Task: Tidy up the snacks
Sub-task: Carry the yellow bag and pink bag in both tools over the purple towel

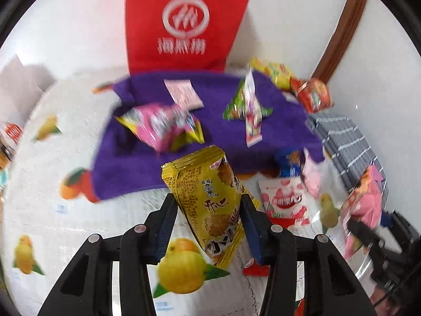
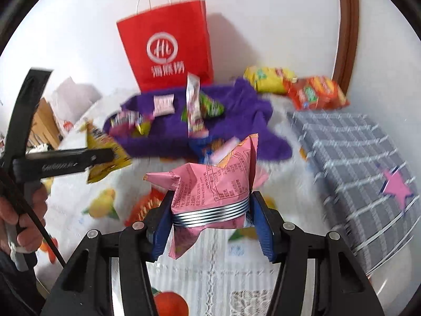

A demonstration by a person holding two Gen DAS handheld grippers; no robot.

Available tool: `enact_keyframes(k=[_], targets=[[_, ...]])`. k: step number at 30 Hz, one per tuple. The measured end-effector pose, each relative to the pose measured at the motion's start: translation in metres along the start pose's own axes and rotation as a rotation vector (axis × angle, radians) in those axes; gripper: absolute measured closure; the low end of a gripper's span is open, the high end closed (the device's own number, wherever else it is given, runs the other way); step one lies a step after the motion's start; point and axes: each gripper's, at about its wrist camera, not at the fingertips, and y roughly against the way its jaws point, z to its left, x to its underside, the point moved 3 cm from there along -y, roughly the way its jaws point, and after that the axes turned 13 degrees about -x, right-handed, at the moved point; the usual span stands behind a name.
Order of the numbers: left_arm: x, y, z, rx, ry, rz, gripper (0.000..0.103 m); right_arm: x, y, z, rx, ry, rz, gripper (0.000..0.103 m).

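- Clamped between the left gripper's [image 1: 208,210] blue pads, a yellow snack packet [image 1: 210,200] stands tilted above the fruit-print tablecloth [image 1: 65,226].
- Right gripper [image 2: 210,208] pinches a crumpled pink snack packet [image 2: 223,184] at its silver seam.
- Beyond both, more snacks lie on a purple towel [image 1: 163,168].
- Behind it, a red paper bag [image 2: 168,47] stands upright against the wall.

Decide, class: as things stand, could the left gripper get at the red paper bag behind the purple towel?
Probably not yet. The left gripper is shut on a yellow snack packet, and the red paper bag stands beyond the purple towel strewn with snacks.
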Motion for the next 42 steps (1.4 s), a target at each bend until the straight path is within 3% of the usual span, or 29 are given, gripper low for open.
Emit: enact_keyframes(k=[5, 12, 25, 30, 36, 42], targets=[[-0.021, 0.033, 0.018, -0.018, 0.011, -0.068, 0.057, -0.043, 0.021, 0.007, -0.033, -0.028, -0.066, 0.047], [-0.049, 0.05, 0.027, -0.026, 0.024, -0.121, 0.057, -0.095, 0.021, 0.015, -0.064, -0.057, -0.086, 0.047], [-0.125, 0.035, 0.047, -0.047, 0.071, -0.181, 0.057, -0.171, -0.035, 0.015, -0.09, -0.078, -0.042, 0.047], [-0.141, 0.014, 0.047, -0.071, 0.084, -0.189, 0.057, -0.188, -0.06, 0.017, -0.104, -0.065, -0.014, 0.047], [-0.142, -0.016, 0.061, -0.082, 0.1, -0.116, 0.057, -0.196, -0.089, 0.016, -0.148, -0.097, 0.005, 0.047], [-0.141, -0.025, 0.07, -0.078, 0.122, -0.097, 0.056, -0.193, -0.114, 0.014, -0.152, -0.11, 0.047, 0.047]])
